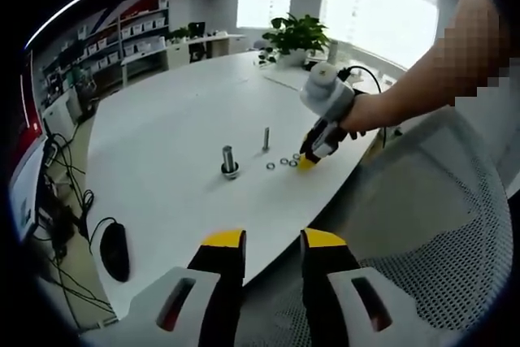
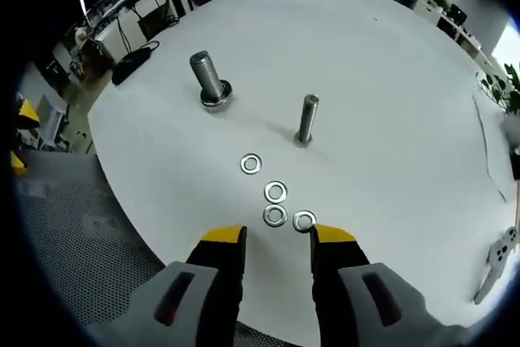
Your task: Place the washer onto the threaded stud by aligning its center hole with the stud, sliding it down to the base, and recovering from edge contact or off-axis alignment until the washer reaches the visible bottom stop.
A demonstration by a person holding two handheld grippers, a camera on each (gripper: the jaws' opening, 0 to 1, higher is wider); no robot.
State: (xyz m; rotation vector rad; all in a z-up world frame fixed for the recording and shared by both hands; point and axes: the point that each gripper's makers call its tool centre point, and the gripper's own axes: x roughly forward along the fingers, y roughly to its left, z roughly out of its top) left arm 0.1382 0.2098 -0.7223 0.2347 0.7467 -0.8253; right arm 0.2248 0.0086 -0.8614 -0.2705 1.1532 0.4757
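Note:
Several loose washers (image 2: 275,192) lie on the white table (image 2: 390,79) just ahead of my right gripper (image 2: 278,237), which is open with nothing between its jaws. One washer (image 2: 304,220) sits close to the right fingertip. Beyond them stands a thin threaded stud (image 2: 306,118). Further left is a thick stud (image 2: 210,79) with a washer around its base. In the left gripper view, my left gripper (image 1: 272,241) is open and empty at the table's near edge. That view also has the right gripper (image 1: 313,152) held low beside the washers (image 1: 284,161), the thin stud (image 1: 266,138) and the thick stud (image 1: 229,160).
A black mouse (image 1: 114,249) lies near the table's left edge. A mesh chair (image 1: 439,266) stands beside the table at the right. A potted plant (image 1: 296,34) sits at the far end. A small white object (image 2: 500,258) rests near the table's right edge.

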